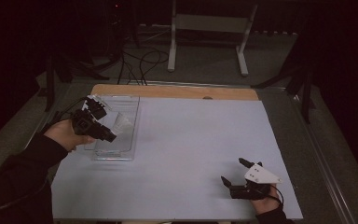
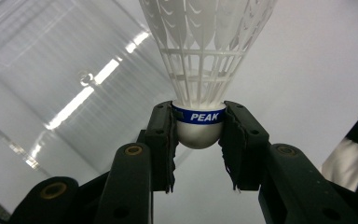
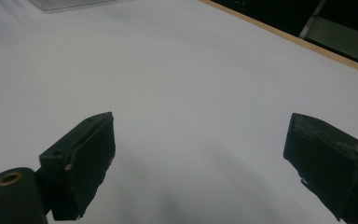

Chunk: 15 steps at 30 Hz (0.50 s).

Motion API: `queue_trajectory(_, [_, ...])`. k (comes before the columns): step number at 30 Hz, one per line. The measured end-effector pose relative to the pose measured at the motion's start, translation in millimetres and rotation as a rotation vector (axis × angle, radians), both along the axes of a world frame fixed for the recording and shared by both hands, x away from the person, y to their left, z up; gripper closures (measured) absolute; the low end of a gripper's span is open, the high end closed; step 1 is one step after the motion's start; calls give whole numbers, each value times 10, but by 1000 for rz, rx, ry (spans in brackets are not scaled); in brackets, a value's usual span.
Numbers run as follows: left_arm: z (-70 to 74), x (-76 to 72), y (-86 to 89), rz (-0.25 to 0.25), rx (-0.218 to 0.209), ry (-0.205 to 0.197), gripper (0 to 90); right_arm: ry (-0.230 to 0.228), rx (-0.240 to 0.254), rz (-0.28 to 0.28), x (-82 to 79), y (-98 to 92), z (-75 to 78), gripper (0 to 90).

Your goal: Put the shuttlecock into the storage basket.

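A white shuttlecock (image 2: 200, 70) with a blue band marked PEAK is clamped by its rounded cork between the jaws of my left gripper (image 2: 198, 140). From above, that left gripper (image 1: 112, 135) hovers over a clear plastic tray (image 1: 130, 105) at the table's left, with the shuttlecock (image 1: 121, 123) and its feather skirt pointing right over the tray. My right gripper (image 1: 233, 170) rests near the table's front right with its jaws wide apart and nothing between them; in its own view the right gripper (image 3: 200, 158) faces bare white tabletop.
The white tabletop (image 1: 191, 140) has a wooden strip (image 1: 177, 91) along its far edge. Beyond the table stand a white frame (image 1: 209, 28) and loose cables (image 1: 140, 63) on the floor. A corner of the clear tray (image 3: 70, 3) shows far off in the right gripper view.
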State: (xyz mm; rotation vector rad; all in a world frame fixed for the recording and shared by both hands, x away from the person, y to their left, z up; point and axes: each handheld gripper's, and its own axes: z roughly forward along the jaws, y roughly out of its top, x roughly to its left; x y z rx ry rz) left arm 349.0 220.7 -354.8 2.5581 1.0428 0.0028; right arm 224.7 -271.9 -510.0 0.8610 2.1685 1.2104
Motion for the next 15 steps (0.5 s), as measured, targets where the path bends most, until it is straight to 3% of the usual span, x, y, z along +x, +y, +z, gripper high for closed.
queue_trajectory(15, [56, 26, 255, 71, 14, -13, 664, -2, 4, 8, -1, 5, -2, 89])
